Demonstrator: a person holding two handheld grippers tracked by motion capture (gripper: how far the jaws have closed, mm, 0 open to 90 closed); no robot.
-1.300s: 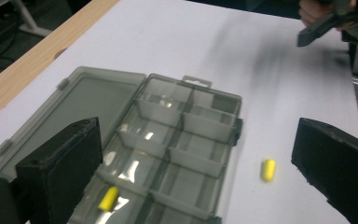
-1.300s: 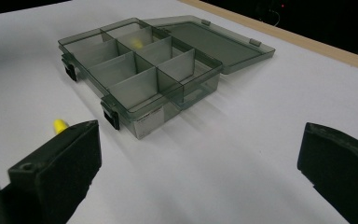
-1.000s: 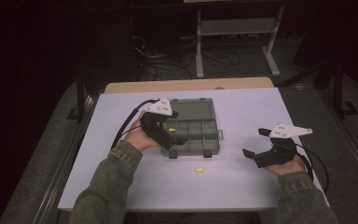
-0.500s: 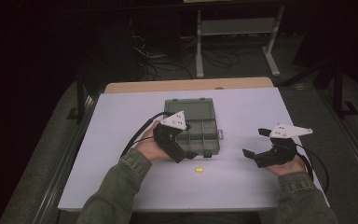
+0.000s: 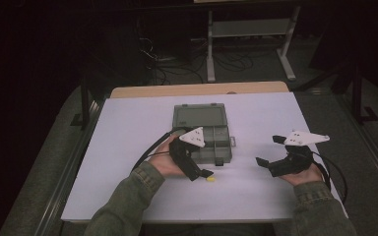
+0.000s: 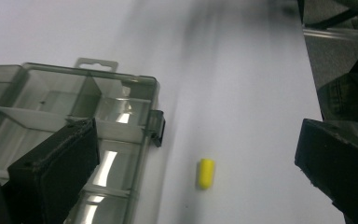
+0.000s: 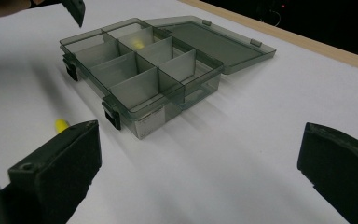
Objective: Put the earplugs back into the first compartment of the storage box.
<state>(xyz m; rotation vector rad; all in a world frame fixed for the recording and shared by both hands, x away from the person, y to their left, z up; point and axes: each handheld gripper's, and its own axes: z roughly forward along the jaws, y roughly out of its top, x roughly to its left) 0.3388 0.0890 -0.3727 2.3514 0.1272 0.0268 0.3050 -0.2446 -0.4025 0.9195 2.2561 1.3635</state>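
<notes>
Where the near edge of the white table (image 5: 128,196) meets the person's olive sleeves, both forearms enter the high view. The left gripper (image 5: 203,173) hangs tilted down just beside the small yellow cylindrical plastic piece (image 5: 209,180), jaws spread wide, nothing between them. The left gripper view places that yellow piece (image 6: 206,173) lying flat on the table between the two jaws, near the latch side of the box, untouched.

The right gripper (image 5: 268,151) rests on the table's right side, well apart from the box, jaws likewise spread and empty. Its own view adds what the high view lacks: a second yellow piece (image 7: 137,44) sits in a far compartment of the box; the other compartments it shows look bare.

Against the frame half a second back, the left gripper has come off the box's front edge and down toward the yellow piece; the right gripper is unchanged.

Farther off, the smoky grey translucent plastic compartment box (image 5: 211,147) stands at table centre, its hinged lid (image 5: 199,116) folded flat away from the person.
</notes>
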